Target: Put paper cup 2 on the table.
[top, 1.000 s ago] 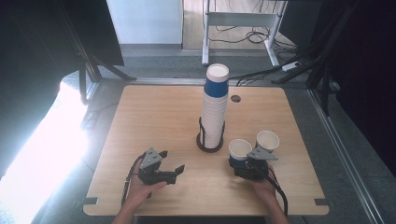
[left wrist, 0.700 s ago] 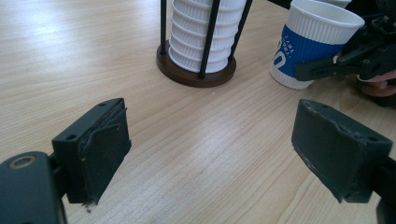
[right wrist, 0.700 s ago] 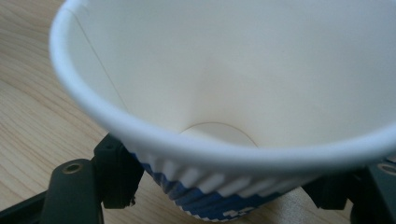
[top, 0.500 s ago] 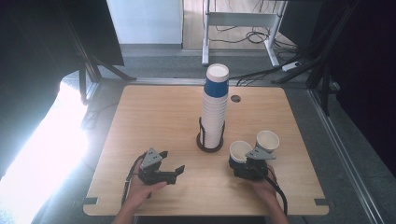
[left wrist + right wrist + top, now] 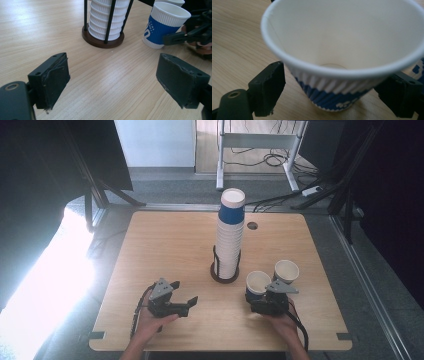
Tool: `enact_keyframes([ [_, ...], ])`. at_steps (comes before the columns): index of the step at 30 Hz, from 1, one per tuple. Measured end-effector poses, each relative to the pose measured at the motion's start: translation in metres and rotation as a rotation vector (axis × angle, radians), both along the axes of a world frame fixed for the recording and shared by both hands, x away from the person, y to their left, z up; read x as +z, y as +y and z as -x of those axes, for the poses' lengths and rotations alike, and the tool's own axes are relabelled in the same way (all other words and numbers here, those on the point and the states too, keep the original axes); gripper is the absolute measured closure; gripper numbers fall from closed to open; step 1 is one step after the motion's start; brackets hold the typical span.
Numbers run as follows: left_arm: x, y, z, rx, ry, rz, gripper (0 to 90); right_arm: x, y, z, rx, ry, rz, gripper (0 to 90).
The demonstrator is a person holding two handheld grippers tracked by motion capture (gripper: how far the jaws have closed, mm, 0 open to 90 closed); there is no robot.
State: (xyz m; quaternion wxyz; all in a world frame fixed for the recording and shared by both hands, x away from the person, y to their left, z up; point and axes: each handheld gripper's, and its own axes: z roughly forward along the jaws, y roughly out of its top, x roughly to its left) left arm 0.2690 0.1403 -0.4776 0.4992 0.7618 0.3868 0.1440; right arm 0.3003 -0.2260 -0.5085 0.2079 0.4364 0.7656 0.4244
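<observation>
Paper cup (image 5: 342, 62) stands on the table (image 5: 165, 245) beside the cup stack (image 5: 230, 240) — the right gripper (image 5: 265, 301) has just opened its jaws around it, apparently letting go. Placement looks finished; the left gripper (image 5: 187, 304) sits apart, empty.

White lettering is seen on the blue band of the paper cup (image 5: 163, 26) in the left gripper view, set sideways and too small to be read. In the right gripper view, white print is partly seen at the foot of that cup (image 5: 332, 100), blurred and cut off. No other text, number or sign can be read.
</observation>
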Motion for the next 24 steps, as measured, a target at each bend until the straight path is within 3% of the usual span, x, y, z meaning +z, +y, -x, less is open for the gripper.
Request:
enact_keyframes([
  [11, 0.004, 0.001, 0.002, -0.007, -0.010, 0.007, 11.6, 0.024, -0.019, 0.033, -0.055, -0.082, -0.040, 12.1],
  [17, 0.011, 0.003, 0.006, -0.013, -0.030, 0.017, 11.6, 0.053, -0.023, 0.057, -0.051, -0.165, -0.084, 12.4],
  [21, 0.017, 0.003, 0.009, -0.017, -0.045, 0.024, 11.6, 0.070, -0.013, 0.069, 0.042, -0.208, -0.125, 17.5],
  [24, 0.019, 0.001, 0.011, -0.024, -0.049, 0.022, 11.6, 0.075, 0.002, 0.070, 0.138, -0.204, -0.162, 20.6],
])
